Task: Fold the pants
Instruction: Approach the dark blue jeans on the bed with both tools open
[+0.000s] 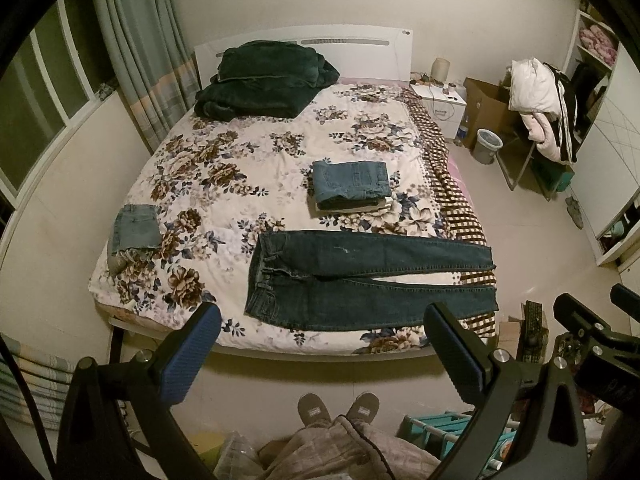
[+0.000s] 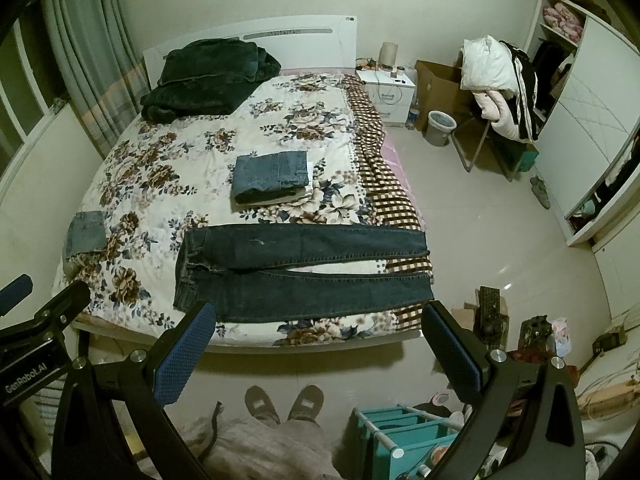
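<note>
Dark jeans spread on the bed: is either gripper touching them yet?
Apart. Both wrist views show the left gripper and right gripper open, raised over the floor short of the bed's edge, well clear of the dark jeans.

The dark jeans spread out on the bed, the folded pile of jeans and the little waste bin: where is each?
dark jeans (image 1: pixel 360 256): left wrist view, upper leg's thigh.
folded pile of jeans (image 2: pixel 272 176): right wrist view, top of the pile.
waste bin (image 2: pixel 440 127): right wrist view, its side wall.
</note>
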`<state>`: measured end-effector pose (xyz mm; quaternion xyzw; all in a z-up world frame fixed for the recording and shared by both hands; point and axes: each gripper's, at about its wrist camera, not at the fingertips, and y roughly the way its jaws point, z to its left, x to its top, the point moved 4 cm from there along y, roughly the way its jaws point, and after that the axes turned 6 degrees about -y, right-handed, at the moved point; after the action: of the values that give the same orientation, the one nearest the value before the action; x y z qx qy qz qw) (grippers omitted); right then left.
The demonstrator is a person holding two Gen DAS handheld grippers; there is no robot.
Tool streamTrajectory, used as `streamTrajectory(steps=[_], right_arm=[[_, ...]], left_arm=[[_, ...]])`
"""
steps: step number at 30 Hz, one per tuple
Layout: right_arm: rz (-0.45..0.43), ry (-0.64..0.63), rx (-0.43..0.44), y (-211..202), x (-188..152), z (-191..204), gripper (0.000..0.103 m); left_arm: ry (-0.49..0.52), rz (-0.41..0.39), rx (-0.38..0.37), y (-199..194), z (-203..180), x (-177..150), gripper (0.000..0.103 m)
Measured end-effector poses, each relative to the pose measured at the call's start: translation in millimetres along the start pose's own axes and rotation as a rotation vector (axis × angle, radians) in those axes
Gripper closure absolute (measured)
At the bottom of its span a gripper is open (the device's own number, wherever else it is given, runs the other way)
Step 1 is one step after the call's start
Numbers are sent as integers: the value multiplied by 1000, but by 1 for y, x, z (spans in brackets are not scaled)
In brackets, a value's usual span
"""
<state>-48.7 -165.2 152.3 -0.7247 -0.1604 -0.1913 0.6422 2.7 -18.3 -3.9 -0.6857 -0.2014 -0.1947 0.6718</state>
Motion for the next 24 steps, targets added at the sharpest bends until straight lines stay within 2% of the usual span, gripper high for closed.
streamTrajectory(steps=[9, 24], right_arm=[[-8, -3, -1, -4, 3, -3, 0], [-1, -19, 2, 1, 0, 0, 0]], left_arm=[[-1, -10, 4, -6, 1, 8, 0], [-10, -4, 5, -7, 5, 3, 0]])
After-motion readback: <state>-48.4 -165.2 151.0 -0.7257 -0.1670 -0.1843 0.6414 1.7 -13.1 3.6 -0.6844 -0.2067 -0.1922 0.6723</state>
